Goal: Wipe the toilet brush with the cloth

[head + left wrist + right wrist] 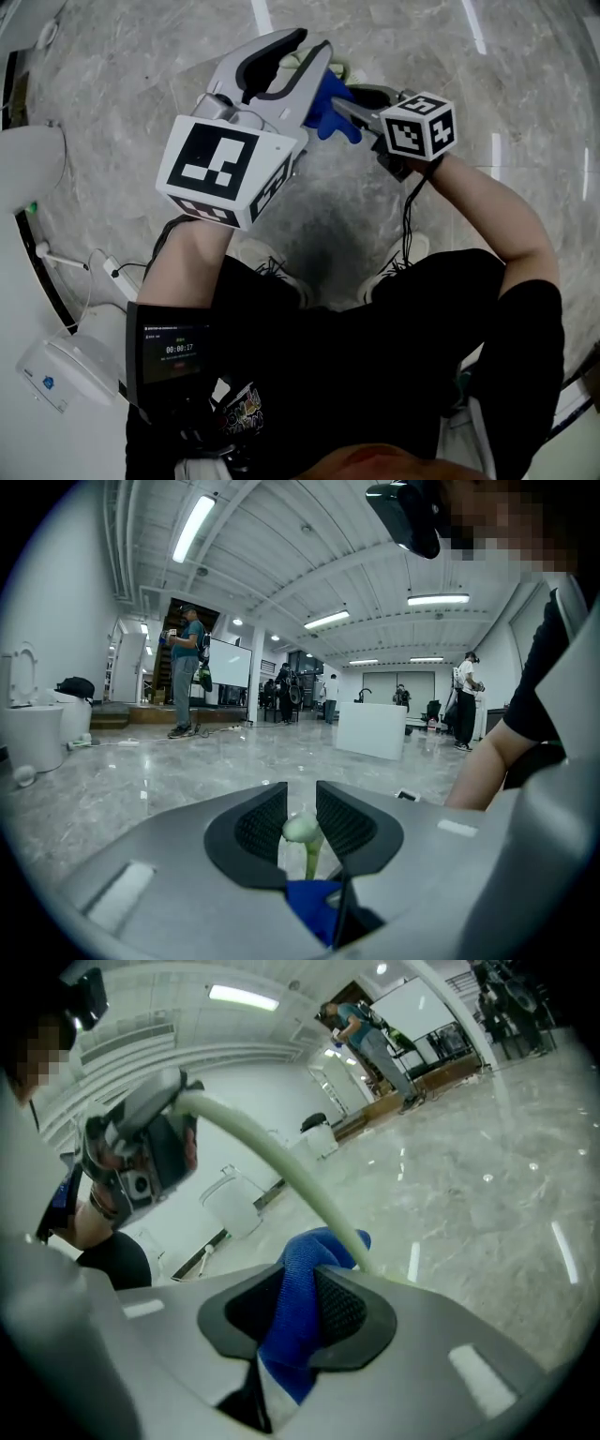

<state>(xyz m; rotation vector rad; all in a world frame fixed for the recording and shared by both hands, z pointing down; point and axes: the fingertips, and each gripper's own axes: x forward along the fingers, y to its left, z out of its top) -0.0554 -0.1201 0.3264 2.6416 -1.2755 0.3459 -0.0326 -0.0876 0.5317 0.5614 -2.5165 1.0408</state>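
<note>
Brush [302, 832] handle is clamped in left gripper [301, 803]. Cloth [314, 1251] is pinched by right gripper [300, 1288], against handle just beyond its fingertips. Wiping is judged under way; head unseen.

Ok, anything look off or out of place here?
Nothing stands out. The left hand-held gripper is clamped on the toilet brush handle, and the right hand-held gripper on the blue cloth, which sits against the handle. No spill or damage shows on the floor.
</note>
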